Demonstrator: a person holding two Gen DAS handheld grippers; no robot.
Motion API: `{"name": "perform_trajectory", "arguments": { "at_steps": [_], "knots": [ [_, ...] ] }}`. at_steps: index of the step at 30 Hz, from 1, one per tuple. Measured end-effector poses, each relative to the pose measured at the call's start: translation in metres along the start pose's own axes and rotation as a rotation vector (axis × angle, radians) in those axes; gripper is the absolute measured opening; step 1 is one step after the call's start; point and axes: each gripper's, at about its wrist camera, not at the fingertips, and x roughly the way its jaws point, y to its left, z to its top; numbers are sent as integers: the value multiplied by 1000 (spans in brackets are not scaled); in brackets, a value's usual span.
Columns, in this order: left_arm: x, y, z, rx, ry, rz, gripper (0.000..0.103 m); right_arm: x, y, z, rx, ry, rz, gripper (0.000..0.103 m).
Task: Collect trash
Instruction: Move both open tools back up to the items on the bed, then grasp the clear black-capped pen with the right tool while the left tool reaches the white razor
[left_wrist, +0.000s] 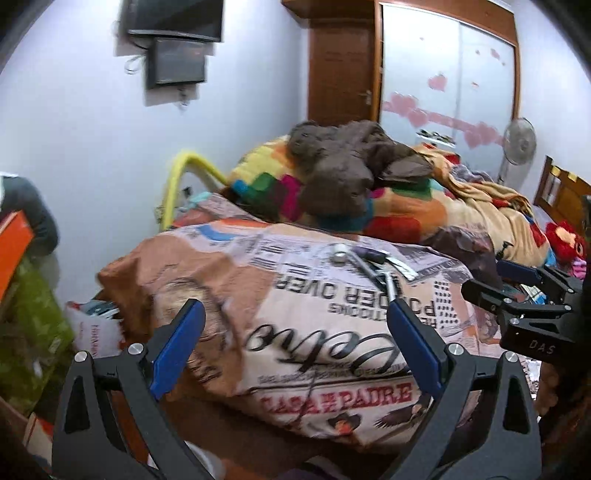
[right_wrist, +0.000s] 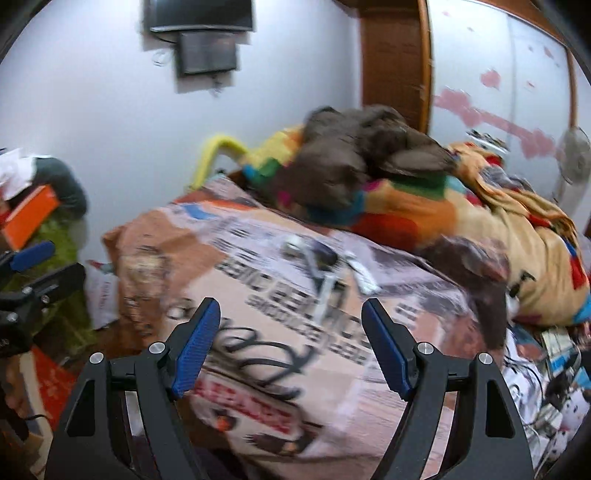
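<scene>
A small heap of trash lies on top of a newspaper-print pillow: a round white cap, a dark purple wrapper and a silvery foil strip. The same heap shows blurred in the right wrist view, on the pillow. My left gripper is open and empty, short of the heap. My right gripper is open and empty, also short of it. The right gripper shows at the right edge of the left wrist view, and the left gripper at the left edge of the right wrist view.
Behind the pillow lie a colourful blanket and a brown garment. A wall with two screens is at the back left, a wardrobe and a fan at the back right. An orange box and clutter lie at the left.
</scene>
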Motion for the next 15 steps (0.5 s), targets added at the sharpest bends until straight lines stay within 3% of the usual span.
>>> {"name": "perform_trajectory", "arguments": {
  "at_steps": [6, 11, 15],
  "knots": [
    [59, -27, 2, 2, 27, -61, 99, 43, -38, -15, 66, 87, -56, 76],
    [112, -36, -4, -19, 106, -138, 99, 84, -58, -29, 117, 154, -68, 76],
    [148, -37, -9, -58, 151, -158, 99, 117, -64, -34, 125, 203, -75, 76]
  ]
}}
